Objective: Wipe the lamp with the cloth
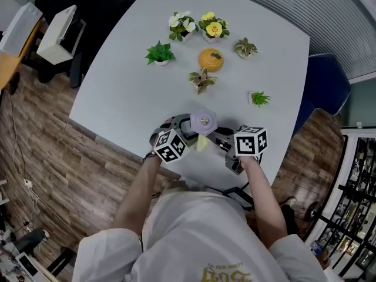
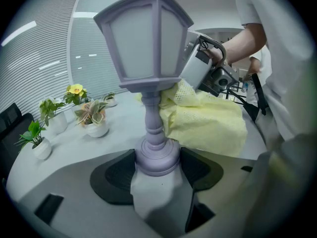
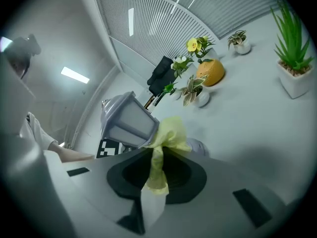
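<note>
A small lilac lantern-shaped lamp (image 1: 203, 122) (image 2: 147, 53) (image 3: 128, 120) stands near the table's front edge. My left gripper (image 1: 187, 135) (image 2: 157, 175) is shut on the lamp's round base. The yellow cloth (image 1: 201, 143) (image 2: 208, 123) (image 3: 166, 138) is pinched in my right gripper (image 1: 220, 143) (image 3: 154, 180), which is shut on it. The cloth presses against the lamp's stem and the underside of its head, on the lamp's right side.
Several small potted plants (image 1: 160, 54) (image 1: 202, 80) (image 1: 259, 98) and flowers (image 1: 213, 27) stand on the far half of the white table (image 1: 123, 93), around an orange pot (image 1: 211, 59). A dark blue chair (image 1: 323, 87) is at the table's right.
</note>
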Demonstrator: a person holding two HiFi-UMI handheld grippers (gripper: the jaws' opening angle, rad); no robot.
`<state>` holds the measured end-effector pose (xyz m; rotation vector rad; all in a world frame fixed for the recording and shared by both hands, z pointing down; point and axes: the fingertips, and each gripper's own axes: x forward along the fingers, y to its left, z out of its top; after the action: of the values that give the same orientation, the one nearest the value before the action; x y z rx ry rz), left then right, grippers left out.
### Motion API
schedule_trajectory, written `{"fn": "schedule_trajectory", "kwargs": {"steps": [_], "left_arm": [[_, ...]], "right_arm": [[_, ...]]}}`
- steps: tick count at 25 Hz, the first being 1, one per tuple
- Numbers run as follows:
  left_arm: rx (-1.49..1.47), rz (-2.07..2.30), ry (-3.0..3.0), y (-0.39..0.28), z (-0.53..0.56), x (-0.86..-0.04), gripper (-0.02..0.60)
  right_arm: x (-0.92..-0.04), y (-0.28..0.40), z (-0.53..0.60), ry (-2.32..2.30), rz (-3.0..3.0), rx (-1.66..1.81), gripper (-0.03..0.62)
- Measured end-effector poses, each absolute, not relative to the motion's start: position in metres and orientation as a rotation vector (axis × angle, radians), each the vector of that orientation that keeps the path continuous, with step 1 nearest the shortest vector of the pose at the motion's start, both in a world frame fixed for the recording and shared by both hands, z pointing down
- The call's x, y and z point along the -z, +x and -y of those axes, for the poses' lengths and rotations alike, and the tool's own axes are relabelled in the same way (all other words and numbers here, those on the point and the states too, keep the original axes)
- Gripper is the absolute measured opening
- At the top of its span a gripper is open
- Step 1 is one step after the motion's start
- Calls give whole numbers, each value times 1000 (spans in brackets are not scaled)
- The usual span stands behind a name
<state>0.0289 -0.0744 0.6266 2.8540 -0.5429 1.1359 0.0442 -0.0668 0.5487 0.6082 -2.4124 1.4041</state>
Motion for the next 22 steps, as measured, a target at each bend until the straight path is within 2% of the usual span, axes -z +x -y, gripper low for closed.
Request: {"fn": "schedule_trajectory", "kwargs": {"steps": [13, 22], "left_arm": [[-1135, 542, 2853, 29, 75, -628, 296], [-1136, 541, 2854, 29, 75, -628, 296]], "right_arm": [[-589, 44, 70, 660, 2265, -1334, 71], [-568, 54, 85, 759, 2361, -1391, 71]]}}
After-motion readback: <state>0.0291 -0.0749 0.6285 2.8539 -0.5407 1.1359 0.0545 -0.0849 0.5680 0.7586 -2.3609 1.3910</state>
